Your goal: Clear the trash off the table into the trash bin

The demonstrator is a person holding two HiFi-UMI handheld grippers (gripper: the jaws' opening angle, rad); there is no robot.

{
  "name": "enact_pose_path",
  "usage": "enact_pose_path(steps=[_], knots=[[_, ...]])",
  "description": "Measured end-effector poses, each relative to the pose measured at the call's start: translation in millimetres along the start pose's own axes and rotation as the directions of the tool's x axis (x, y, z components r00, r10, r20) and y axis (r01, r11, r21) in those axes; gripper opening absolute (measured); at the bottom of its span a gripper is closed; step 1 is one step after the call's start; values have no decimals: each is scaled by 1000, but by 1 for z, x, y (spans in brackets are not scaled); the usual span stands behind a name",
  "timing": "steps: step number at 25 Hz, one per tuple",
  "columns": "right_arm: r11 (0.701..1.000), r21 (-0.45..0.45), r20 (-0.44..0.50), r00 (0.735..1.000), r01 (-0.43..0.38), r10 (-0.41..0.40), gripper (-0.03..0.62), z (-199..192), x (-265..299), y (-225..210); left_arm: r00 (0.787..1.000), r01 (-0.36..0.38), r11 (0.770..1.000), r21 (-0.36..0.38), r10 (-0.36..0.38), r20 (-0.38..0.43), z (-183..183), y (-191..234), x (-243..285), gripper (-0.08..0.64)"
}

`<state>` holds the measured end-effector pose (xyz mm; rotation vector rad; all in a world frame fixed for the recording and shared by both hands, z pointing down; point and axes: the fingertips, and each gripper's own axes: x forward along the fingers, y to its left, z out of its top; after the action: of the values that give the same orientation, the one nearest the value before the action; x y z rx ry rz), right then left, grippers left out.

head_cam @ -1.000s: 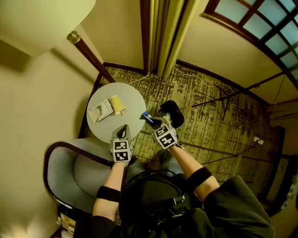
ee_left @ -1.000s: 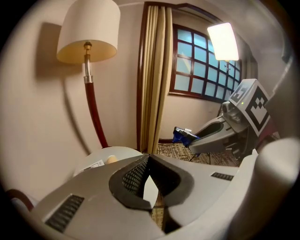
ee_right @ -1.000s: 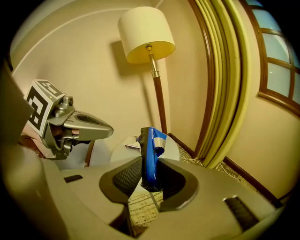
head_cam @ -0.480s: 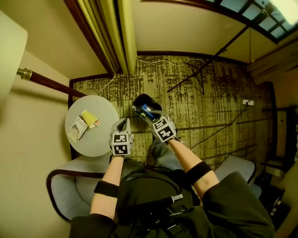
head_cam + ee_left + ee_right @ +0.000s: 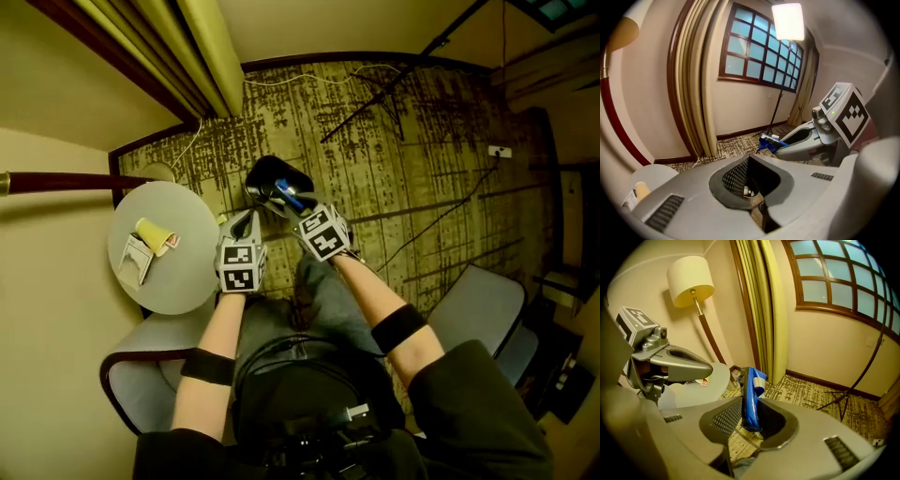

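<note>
Blue wrapper (image 5: pixel 751 394) clamped in right tool (image 5: pixel 293 208); left tool (image 5: pixel 247 221) closed, empty; two scraps (image 5: pixel 150 236) on table (image 5: pixel 178 277).

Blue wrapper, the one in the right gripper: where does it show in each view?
Head view: blue wrapper upper centre, at the tips of the right gripper.
Left gripper view: right of centre, poking from that gripper's tips.
Right gripper view: dead centre, upright, clamped between the jaws.
Shared landmark: the round table, left of the wrapper in all three.
</note>
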<state>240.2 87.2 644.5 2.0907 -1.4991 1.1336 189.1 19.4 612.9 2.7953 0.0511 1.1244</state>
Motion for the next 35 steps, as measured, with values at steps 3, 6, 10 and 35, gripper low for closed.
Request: enact_pose_path(steps=[3, 6, 10, 35], knots=[[1000, 27, -32, 999, -2, 3, 121, -30, 42, -16, 999, 20, 1000, -10, -20, -25, -17, 2, 39, 1], [998, 60, -66, 998, -8, 12, 121, -59, 85, -35, 998, 32, 999, -16, -32, -50, -33, 7, 80, 1], [996, 90, -98, 995, -8, 17, 123, -99, 142, -54, 998, 27, 1000, 7, -27, -61, -70, 22, 137, 1], [993, 103, -209, 977, 65, -42, 164, -244, 406, -125, 985, 24, 994, -105, -42, -167, -242, 90, 343, 0]])
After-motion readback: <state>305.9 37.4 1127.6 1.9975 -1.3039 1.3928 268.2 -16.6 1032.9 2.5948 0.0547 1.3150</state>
